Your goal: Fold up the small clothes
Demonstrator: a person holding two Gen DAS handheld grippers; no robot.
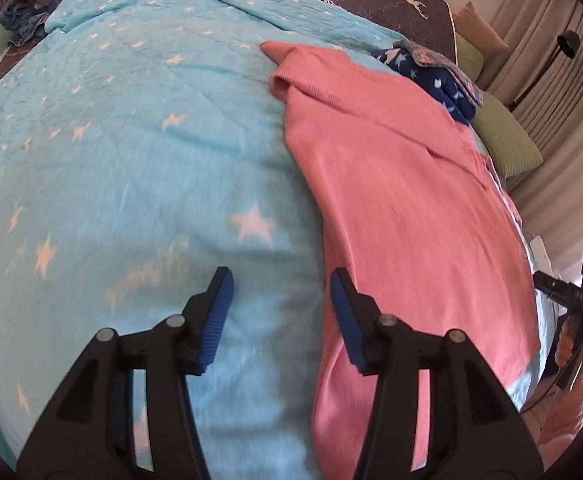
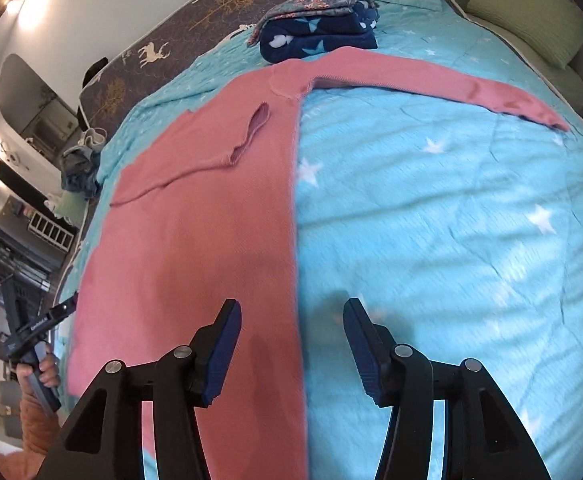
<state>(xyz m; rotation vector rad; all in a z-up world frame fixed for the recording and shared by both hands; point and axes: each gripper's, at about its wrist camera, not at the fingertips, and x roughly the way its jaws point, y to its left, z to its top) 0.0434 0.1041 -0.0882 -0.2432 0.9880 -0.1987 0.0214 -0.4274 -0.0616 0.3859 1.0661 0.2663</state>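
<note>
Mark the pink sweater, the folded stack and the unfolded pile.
pink sweater (image 2: 195,248): right wrist view, on its body.
folded stack (image 2: 319,38): right wrist view, on the navy layer.
unfolded pile (image 1: 31,8): left wrist view, on the blue clothes.

Pink garment (image 1: 403,208) on starred blanket (image 1: 139,152)

1. The left wrist view looks forward, low over the blanket (image 1: 131,160), with the sweater (image 1: 403,200) to its right.
2. The right wrist view faces likewise, sweater (image 2: 195,220) left.
3. Both share the sweater, the blanket and the folded stack (image 2: 319,32).
</note>
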